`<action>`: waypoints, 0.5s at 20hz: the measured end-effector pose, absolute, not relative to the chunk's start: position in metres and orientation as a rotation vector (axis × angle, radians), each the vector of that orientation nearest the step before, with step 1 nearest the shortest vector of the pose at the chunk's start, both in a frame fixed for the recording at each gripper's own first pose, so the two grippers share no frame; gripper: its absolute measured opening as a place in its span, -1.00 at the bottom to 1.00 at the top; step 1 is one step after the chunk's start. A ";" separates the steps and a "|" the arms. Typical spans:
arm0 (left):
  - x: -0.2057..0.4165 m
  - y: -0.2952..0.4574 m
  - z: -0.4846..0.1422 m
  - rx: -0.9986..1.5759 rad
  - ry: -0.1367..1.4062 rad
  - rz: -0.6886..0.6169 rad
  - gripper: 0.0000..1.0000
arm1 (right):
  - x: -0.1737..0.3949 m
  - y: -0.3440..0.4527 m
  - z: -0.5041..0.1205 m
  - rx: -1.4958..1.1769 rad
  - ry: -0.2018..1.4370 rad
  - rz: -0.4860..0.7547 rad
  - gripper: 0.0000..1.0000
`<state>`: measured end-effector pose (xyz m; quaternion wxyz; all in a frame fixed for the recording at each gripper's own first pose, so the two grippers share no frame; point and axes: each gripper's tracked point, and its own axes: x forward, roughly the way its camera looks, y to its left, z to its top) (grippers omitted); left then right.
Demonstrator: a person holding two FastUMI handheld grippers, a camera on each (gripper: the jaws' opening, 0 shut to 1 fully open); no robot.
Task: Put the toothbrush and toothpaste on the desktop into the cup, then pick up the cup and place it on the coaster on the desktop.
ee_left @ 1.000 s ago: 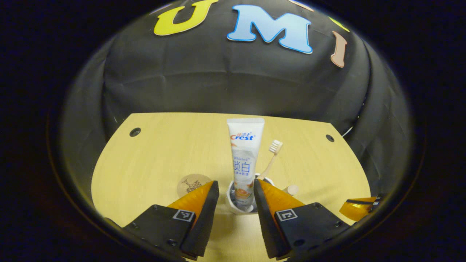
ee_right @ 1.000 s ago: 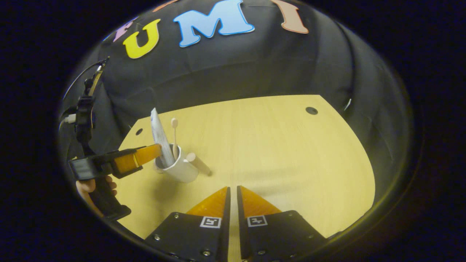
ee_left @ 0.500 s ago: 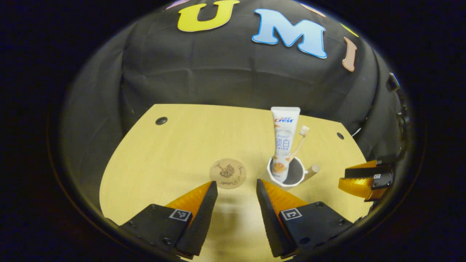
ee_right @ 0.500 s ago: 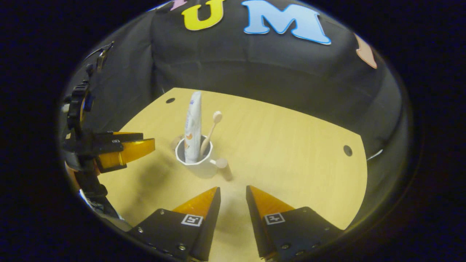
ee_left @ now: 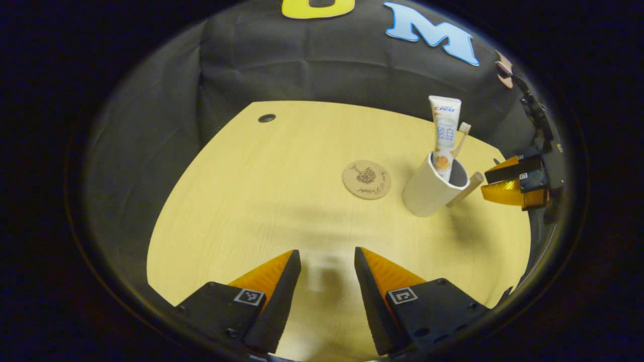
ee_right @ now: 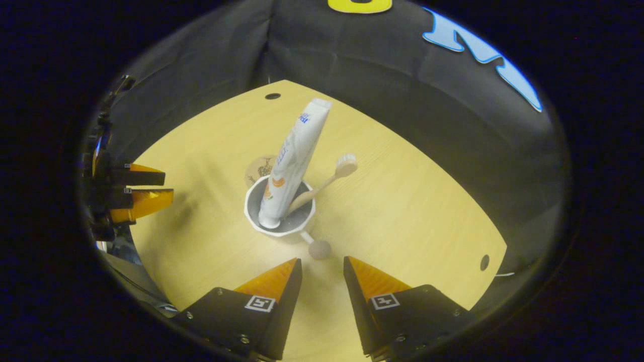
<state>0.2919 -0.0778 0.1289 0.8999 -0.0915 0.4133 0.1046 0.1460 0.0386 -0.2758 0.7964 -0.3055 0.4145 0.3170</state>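
A white cup [ee_right: 287, 234] stands on the wooden desktop [ee_right: 412, 211] with the toothpaste tube [ee_right: 294, 156] and the toothbrush [ee_right: 327, 178] leaning inside it. Its wooden handle [ee_right: 319, 249] points at my right gripper [ee_right: 322, 264], which is open just short of the handle knob. The round coaster [ee_right: 259, 168] lies behind the cup. In the left gripper view, the cup [ee_left: 422, 193] stands right of the coaster [ee_left: 367, 179], holding the toothpaste [ee_left: 445, 141] and the toothbrush [ee_left: 462, 136]. My left gripper [ee_left: 327, 256] is open, empty and well back from both.
The right gripper [ee_left: 489, 176] shows in the left gripper view, beside the cup's handle [ee_left: 468, 183]. At the left rim of the right gripper view, the left gripper [ee_right: 168, 186] hovers apart from the cup. Small holes [ee_left: 266, 118] mark the desktop's [ee_left: 241, 191] corners.
My left gripper has drawn back and left, away from the cup. My right gripper has opened and moved up to the cup's handle.
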 end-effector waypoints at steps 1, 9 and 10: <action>0.284 -0.071 0.127 -0.198 0.865 0.239 0.49 | 0.150 0.042 -0.279 -0.679 0.897 0.699 0.08; 0.240 -0.039 0.131 -0.264 0.900 0.381 0.49 | 0.161 0.058 -0.312 -0.798 0.987 0.827 0.08; 0.237 -0.037 0.129 -0.268 0.905 0.387 0.49 | 0.161 0.059 -0.315 -0.795 0.999 0.840 0.08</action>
